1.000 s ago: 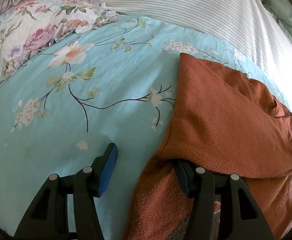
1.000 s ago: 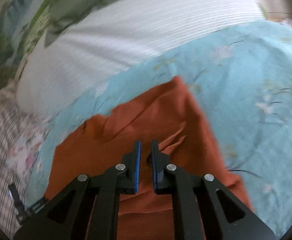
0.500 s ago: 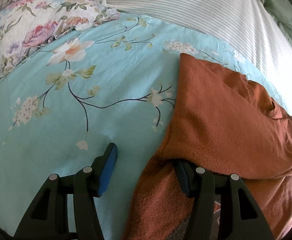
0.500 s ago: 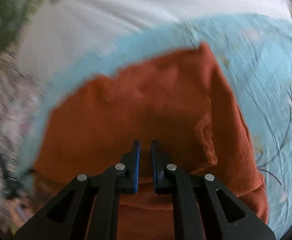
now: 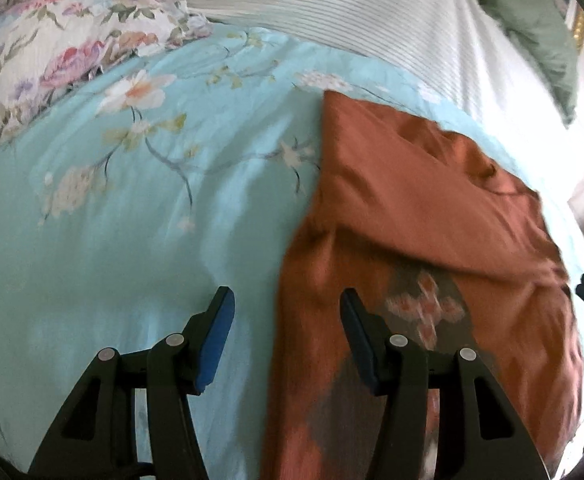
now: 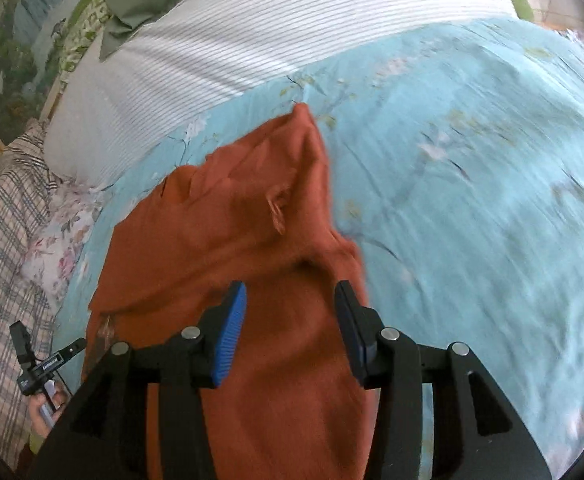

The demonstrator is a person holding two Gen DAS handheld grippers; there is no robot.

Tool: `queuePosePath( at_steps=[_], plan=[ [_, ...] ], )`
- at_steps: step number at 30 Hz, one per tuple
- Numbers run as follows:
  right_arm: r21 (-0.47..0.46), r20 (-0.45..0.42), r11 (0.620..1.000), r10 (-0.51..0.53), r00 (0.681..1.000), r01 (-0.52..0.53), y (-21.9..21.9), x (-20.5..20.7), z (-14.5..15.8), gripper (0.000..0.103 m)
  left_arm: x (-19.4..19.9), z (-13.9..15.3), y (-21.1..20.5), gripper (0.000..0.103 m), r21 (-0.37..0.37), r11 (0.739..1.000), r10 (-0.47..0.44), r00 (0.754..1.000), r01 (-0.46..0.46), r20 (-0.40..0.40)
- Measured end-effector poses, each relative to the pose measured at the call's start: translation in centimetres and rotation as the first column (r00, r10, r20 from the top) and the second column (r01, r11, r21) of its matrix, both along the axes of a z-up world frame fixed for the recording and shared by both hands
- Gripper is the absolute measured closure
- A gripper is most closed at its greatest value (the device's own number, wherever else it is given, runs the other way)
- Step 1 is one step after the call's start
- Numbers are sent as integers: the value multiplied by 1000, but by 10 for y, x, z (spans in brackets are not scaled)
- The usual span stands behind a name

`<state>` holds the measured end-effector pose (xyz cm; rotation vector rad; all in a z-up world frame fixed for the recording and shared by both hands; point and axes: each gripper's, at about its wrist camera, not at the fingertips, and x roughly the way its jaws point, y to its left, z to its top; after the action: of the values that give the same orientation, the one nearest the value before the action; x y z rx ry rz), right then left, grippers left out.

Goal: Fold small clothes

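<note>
Rust-orange knit garment (image 6: 251,240) lies folded on smooth floral sheet (image 5: 131,240) — left gripper (image 5: 285,336) and just-opened right gripper (image 6: 289,328) gape, holding nothing.

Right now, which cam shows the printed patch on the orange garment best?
Left wrist: the patch on the garment sits just beyond the tongs, blurred but large. Right wrist shows only a sliver of it at the garment's left edge.

The folded garment (image 5: 432,208) lies on the bed's sheet (image 5: 151,220), its top flap turned over the lower part. Behind it lies a striped pillow (image 5: 332,4); left of that, a flowered cushion (image 5: 63,44). The left hand-held gripper (image 5: 285,334) straddles the garment's left edge.
</note>
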<state>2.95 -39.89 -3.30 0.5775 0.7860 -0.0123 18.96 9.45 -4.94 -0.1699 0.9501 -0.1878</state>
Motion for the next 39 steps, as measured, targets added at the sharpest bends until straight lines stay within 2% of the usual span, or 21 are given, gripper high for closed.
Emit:
queuePosePath(
  at_steps=[4,8,14,17,24,27,29,31,32,33,34,36,39],
  plan=[
    [38,-45,999,23,999,-21,-2,-36,-15,56,-32,0,6,46,-51,996,-75,997,73,-33],
    [120,-25,987,112,993,-108,5,-68,-23,56,-65,-4,7,45,-99,983,-164,984,157,-70],
    [175,15,944,283,959,-281,36,-114,-26,56,-117,-9,7,45,-115,965,-247,966,237,-80],
    [189,33,921,342,939,-342,49,-128,-28,54,-139,-10,13,44,-156,953,-272,959,258,-77],
    [283,113,838,454,884,-466,67,-140,-45,54,-170,-17,28,44,-303,913,-309,948,274,-73],
    [292,136,830,455,880,-475,66,-142,-51,54,-174,-24,28,44,-360,877,-374,923,318,-95],
    [305,146,830,445,884,-468,64,-138,-54,54,-176,-31,26,44,-362,868,-405,906,340,-120],
    [305,146,834,435,888,-459,63,-138,-54,59,-177,-35,24,47,-355,867,-414,902,350,-121],
    [300,139,840,431,892,-453,62,-137,-55,69,-177,-36,25,49,-353,868,-412,904,349,-118],
    [287,122,849,426,897,-443,60,-137,-55,83,-177,-36,25,56,-352,869,-409,905,347,-117],
    [280,104,858,419,902,-431,58,-138,-56,89,-176,-35,25,73,-337,876,-401,909,344,-115],
    [291,100,857,415,904,-425,52,-140,-58,93,-176,-36,28,95,-292,895,-385,915,338,-120],
    [301,87,849,428,899,-433,52,-143,-60,93,-177,-34,36,96,-306,891,-383,917,336,-109]
  ],
)
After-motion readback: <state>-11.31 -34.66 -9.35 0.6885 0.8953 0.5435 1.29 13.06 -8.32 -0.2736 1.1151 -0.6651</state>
